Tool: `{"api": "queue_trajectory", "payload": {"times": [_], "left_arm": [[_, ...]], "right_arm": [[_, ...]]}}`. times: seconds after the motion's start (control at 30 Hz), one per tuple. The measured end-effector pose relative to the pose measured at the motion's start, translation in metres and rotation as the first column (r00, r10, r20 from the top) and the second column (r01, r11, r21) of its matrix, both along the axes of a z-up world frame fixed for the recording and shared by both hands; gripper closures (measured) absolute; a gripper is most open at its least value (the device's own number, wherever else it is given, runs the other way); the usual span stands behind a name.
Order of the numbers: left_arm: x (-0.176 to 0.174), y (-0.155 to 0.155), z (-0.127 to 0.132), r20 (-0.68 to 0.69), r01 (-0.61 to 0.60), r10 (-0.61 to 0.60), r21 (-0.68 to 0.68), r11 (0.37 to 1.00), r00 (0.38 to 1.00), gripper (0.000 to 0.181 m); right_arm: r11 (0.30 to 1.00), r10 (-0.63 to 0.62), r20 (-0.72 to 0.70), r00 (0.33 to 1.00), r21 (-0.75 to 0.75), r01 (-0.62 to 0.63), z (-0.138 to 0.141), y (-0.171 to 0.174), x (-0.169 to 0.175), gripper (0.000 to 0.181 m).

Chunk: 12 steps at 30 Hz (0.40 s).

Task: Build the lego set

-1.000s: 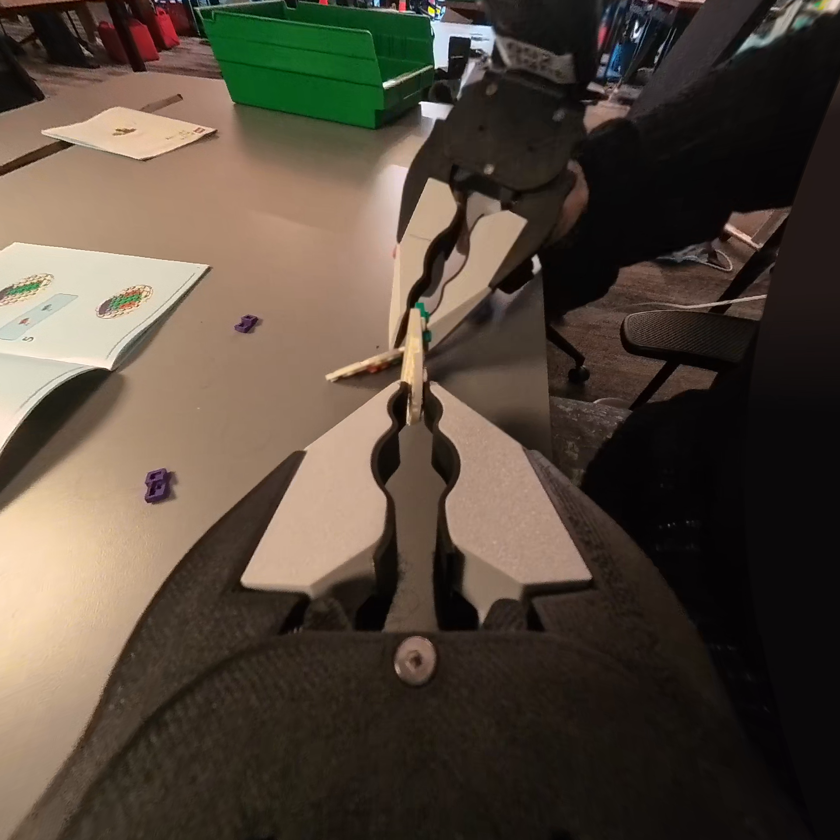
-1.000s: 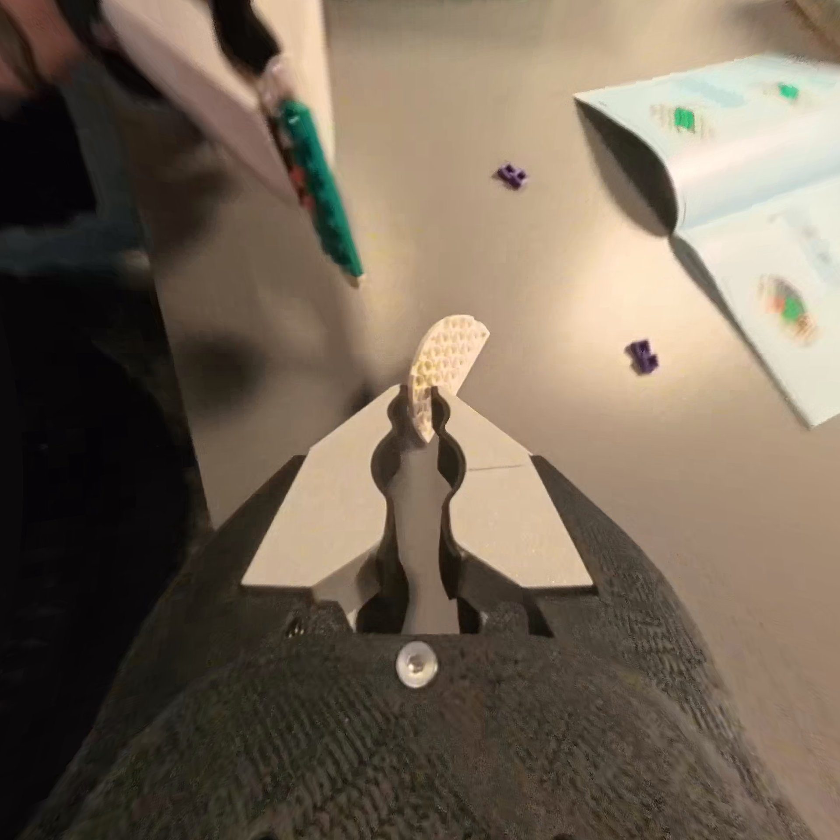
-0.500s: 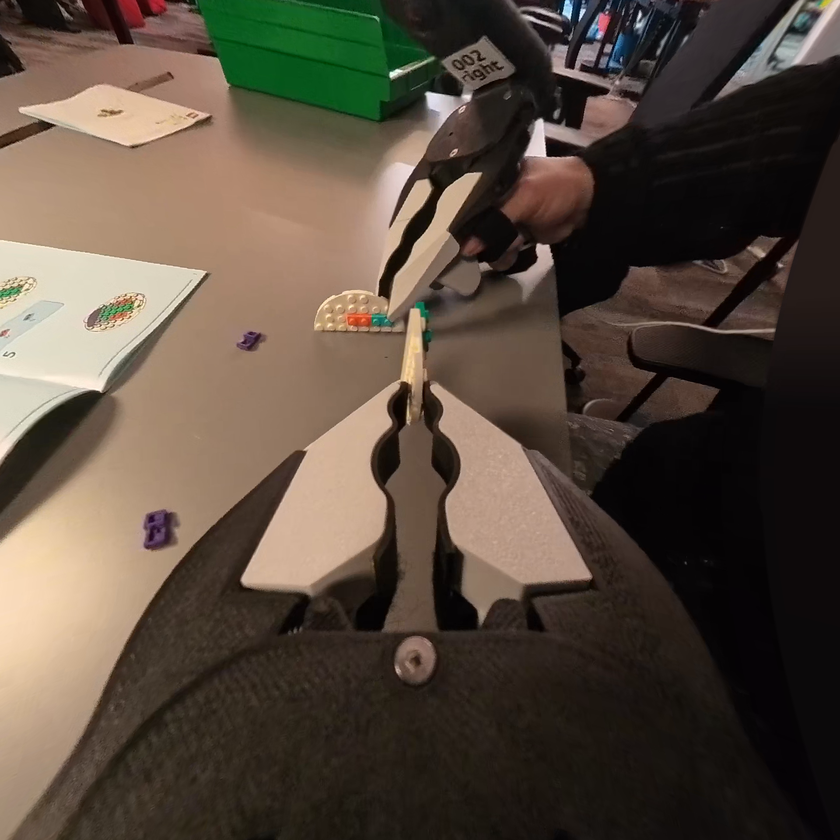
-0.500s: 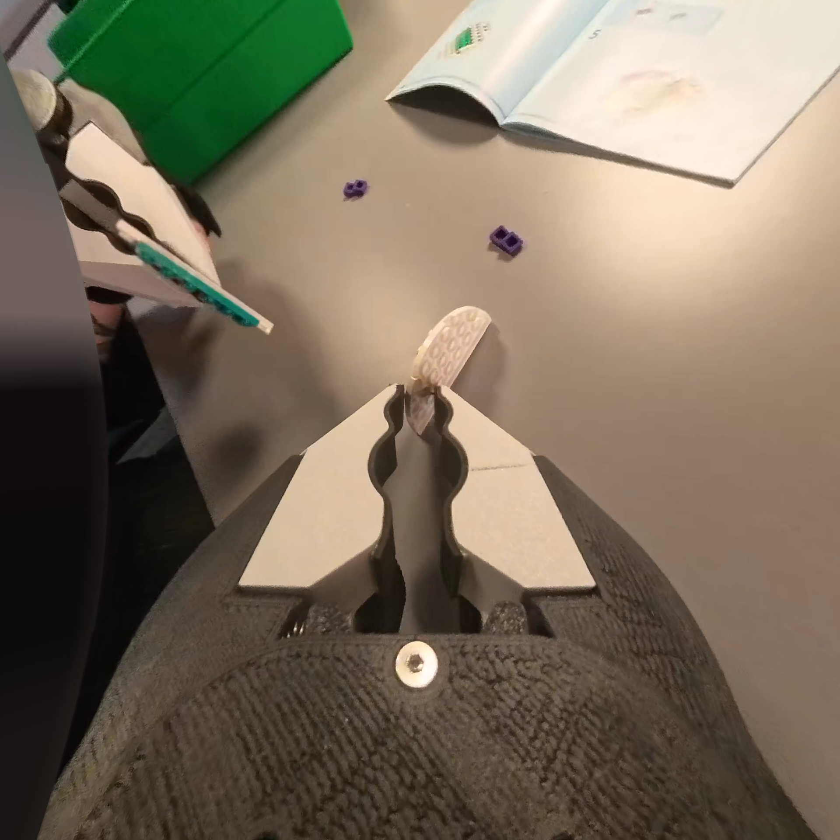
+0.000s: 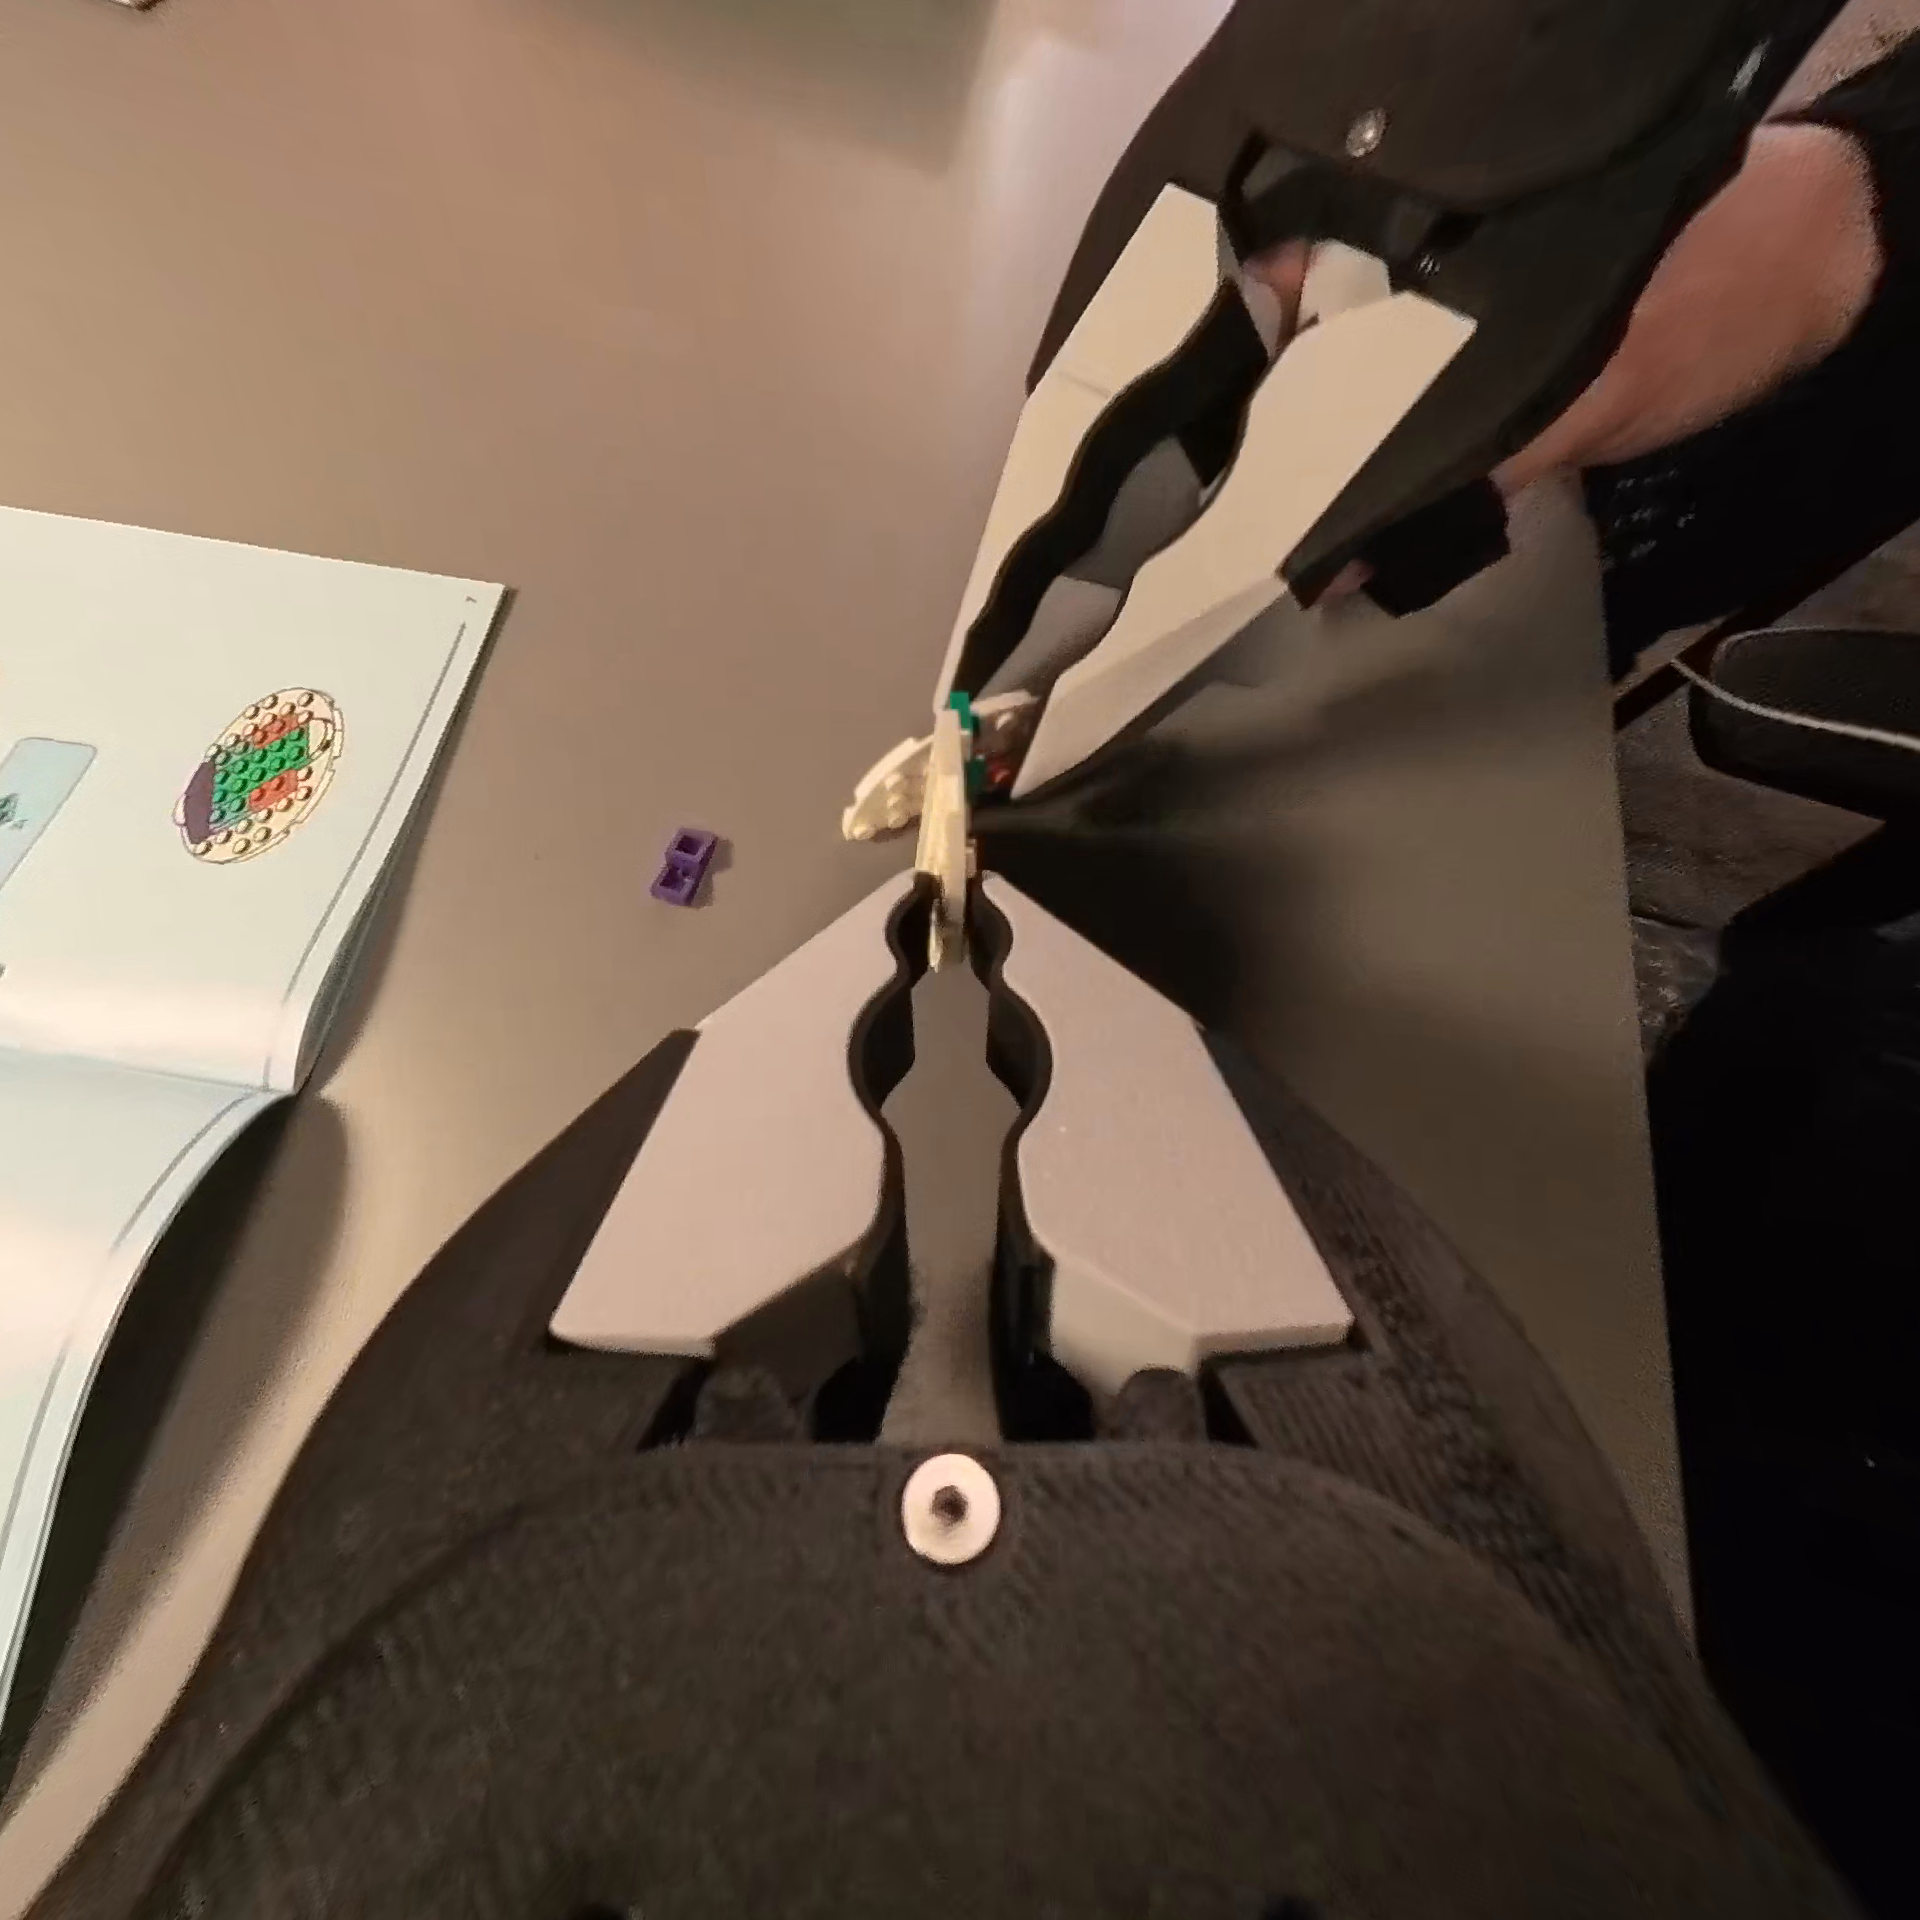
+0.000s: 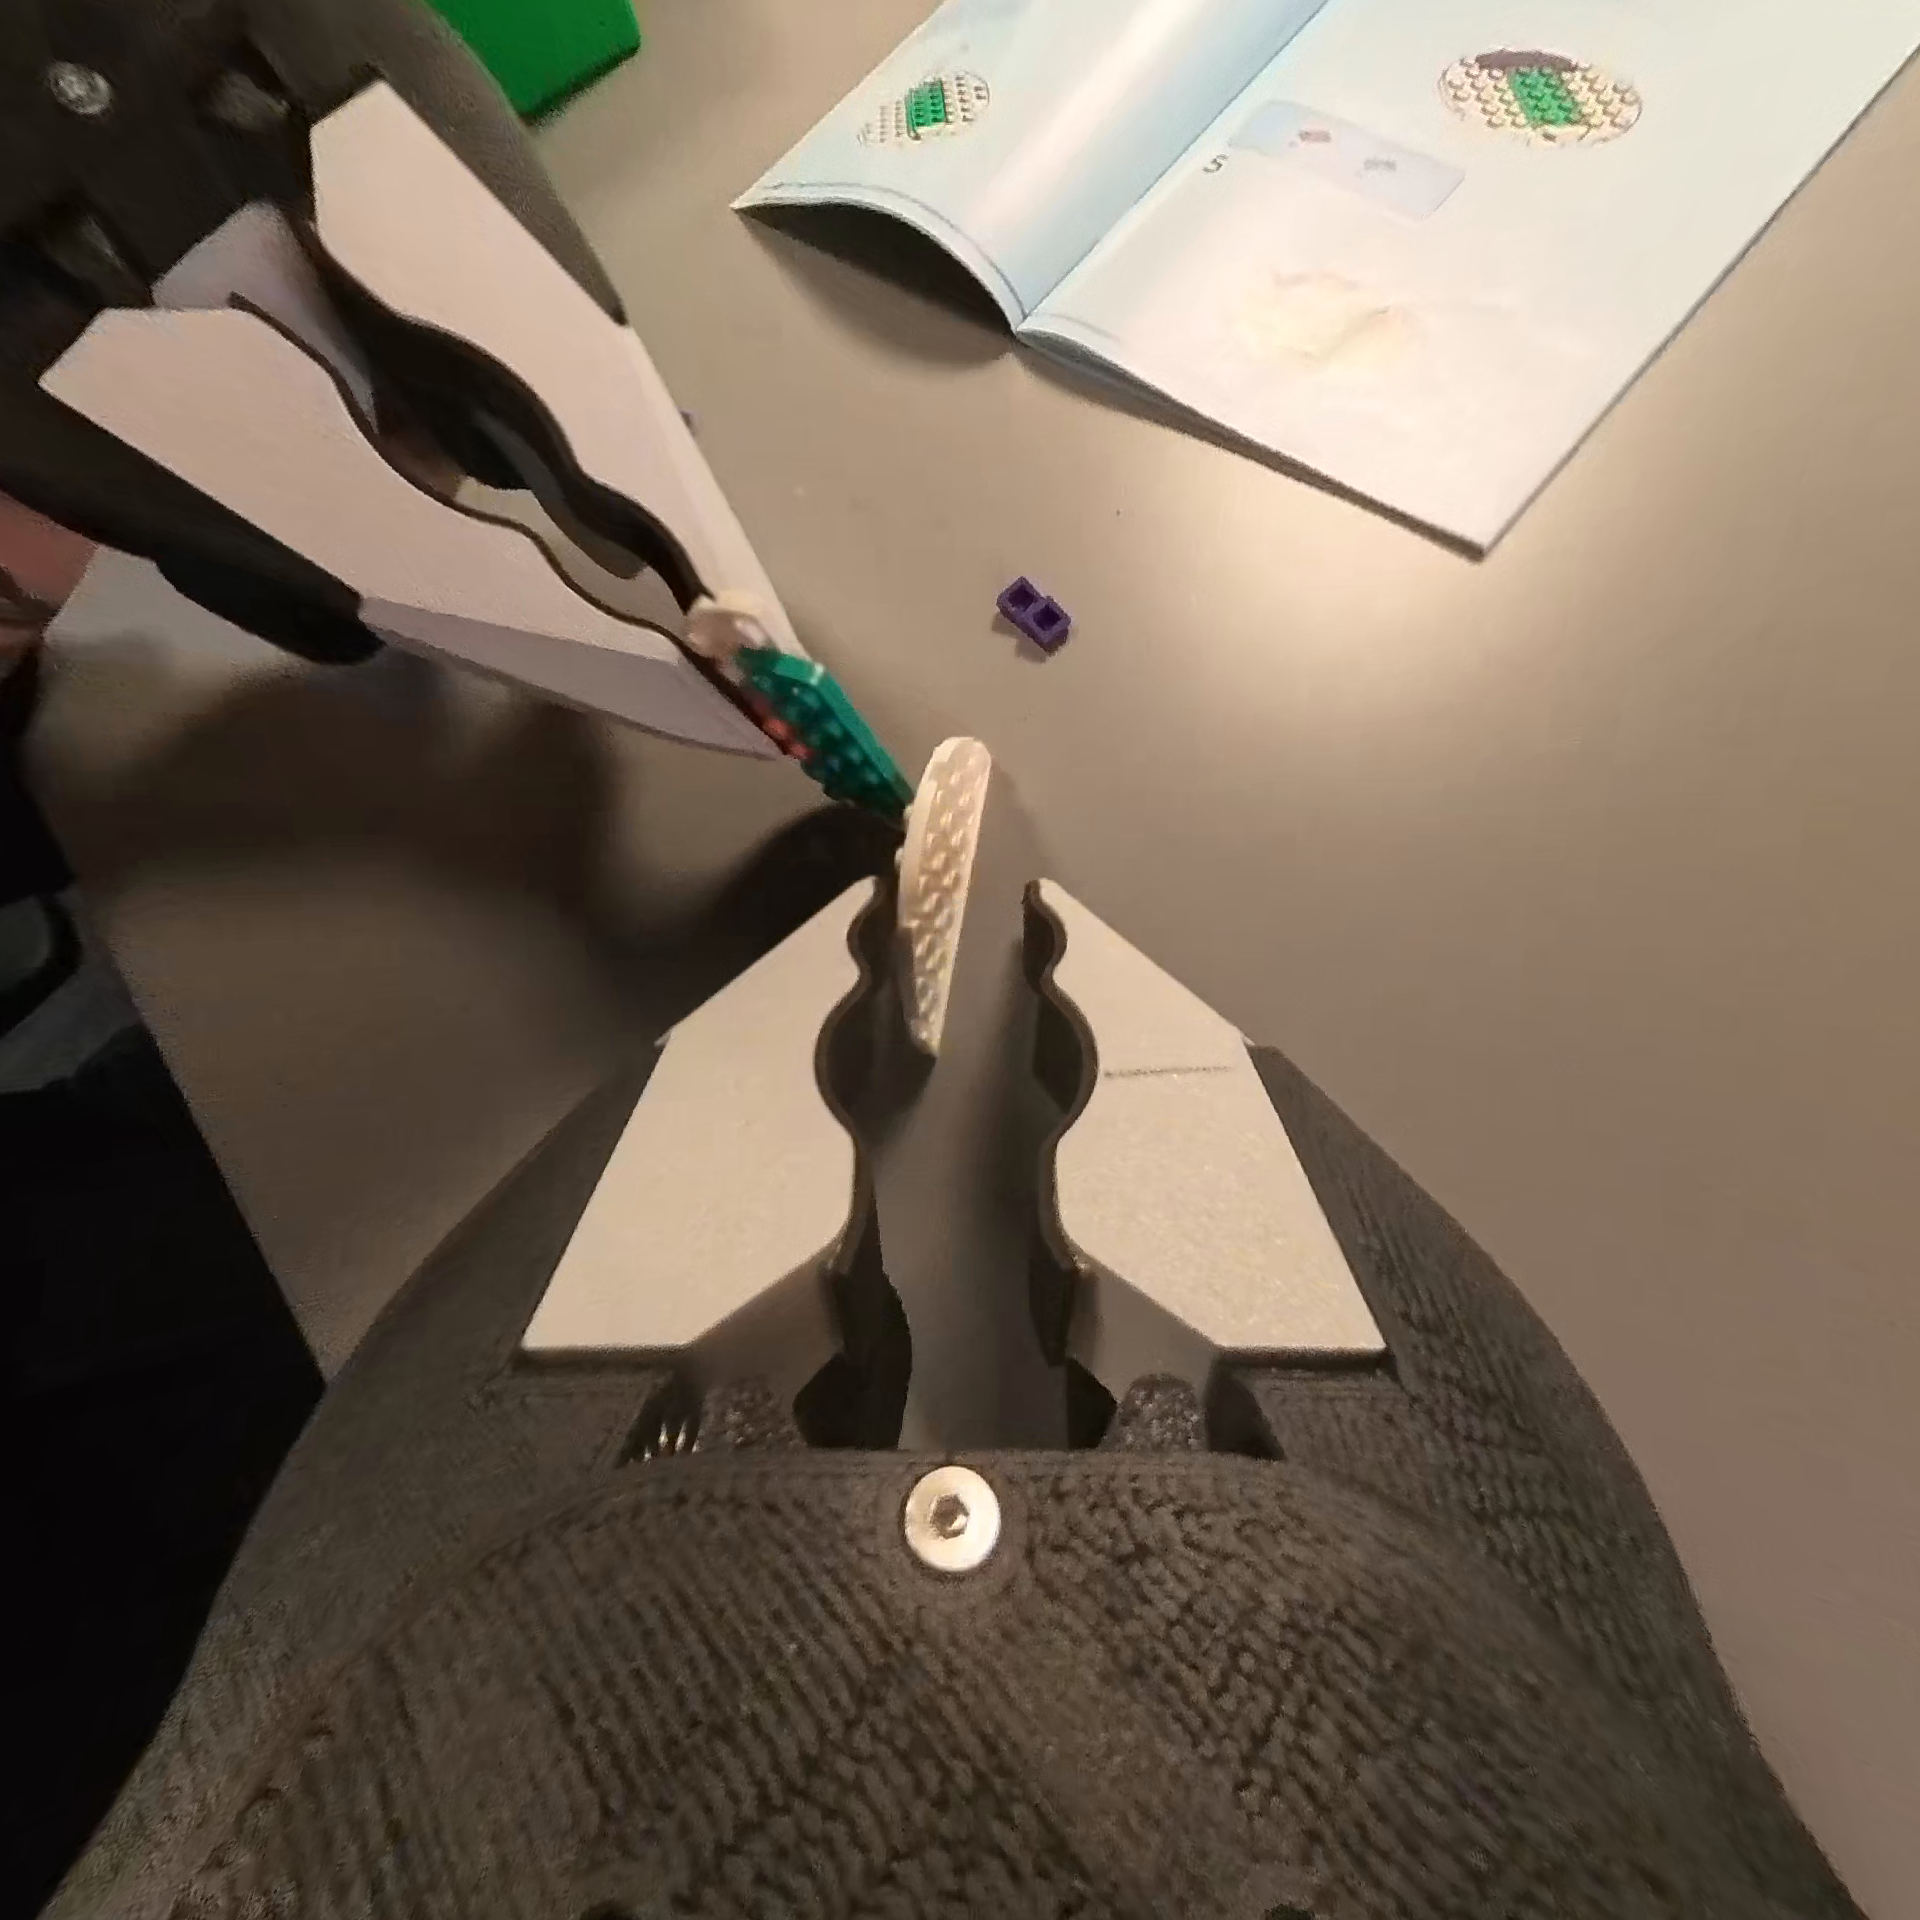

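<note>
Cream plastic fills both tongs. The left gripper (image 5: 943,902) is clamped on a cream plate (image 5: 945,821) carrying teal bricks (image 6: 821,727), held edge-on above the grey table (image 5: 520,312). The right gripper (image 6: 951,899) has its jaws parted, a white half-round plate (image 6: 940,862) resting against 1 finger and touching the teal bricks. A purple brick (image 6: 1034,618) lies near an open instruction booklet (image 6: 1351,260). Only the right wrist view shows a green bin (image 6: 551,42); only the left shows a person's hand (image 5: 1704,301).
</note>
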<state>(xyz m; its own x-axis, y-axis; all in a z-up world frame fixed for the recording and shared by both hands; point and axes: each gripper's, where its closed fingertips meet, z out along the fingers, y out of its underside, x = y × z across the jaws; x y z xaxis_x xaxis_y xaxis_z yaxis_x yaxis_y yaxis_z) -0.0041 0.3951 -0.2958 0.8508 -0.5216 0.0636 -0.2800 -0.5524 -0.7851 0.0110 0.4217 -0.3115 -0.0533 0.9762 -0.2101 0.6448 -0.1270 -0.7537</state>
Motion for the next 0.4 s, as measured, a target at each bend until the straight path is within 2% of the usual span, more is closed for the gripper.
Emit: {"api": "queue_trajectory", "payload": {"times": [0.03,0.1,0.13,0.2,0.27,0.3,0.33,0.4], "left_arm": [[0.001,0.001,0.0,0.002,0.001,-0.001,0.001,1.0,1.0,0.176],[0.001,0.001,0.0,0.0,0.003,-0.003,0.008,1.0,1.0,0.176],[0.001,0.0,0.0,-0.004,0.002,-0.002,0.013,1.0,1.0,0.176],[-0.005,-0.003,0.003,-0.026,-0.013,0.014,0.057,0.998,1.0,0.176],[-0.008,-0.009,0.017,-0.024,-0.008,0.013,0.176,0.984,1.0,0.176],[-0.005,-0.015,0.031,-0.009,0.03,-0.029,0.27,0.962,1.0,0.176],[-0.002,-0.021,0.046,-0.007,0.063,-0.065,0.377,0.924,0.998,0.176],[-0.001,-0.035,0.072,-0.074,0.124,-0.1,0.555,0.823,0.992,0.176]], "right_arm": [[1.0,0.008,0.005,1.0,0.016,-0.008,-0.001,0.0,-0.002,0.157],[0.998,0.019,0.016,1.0,0.055,-0.02,-0.003,0.0,-0.006,0.161],[0.997,0.029,0.022,0.999,0.07,-0.031,-0.004,0.0,-0.007,0.173],[0.992,0.041,0.018,0.999,0.116,-0.043,-0.002,0.004,-0.007,0.174],[0.984,0.103,-0.093,0.99,0.157,-0.087,0.02,0.004,-0.01,0.175],[0.978,0.16,-0.188,0.969,0.162,-0.13,0.039,-0.002,-0.012,0.175],[0.966,0.236,-0.308,0.922,0.173,-0.19,0.063,-0.012,-0.011,0.175],[0.923,0.383,-0.521,0.763,0.246,-0.295,0.109,-0.036,-0.003,0.175]]}}
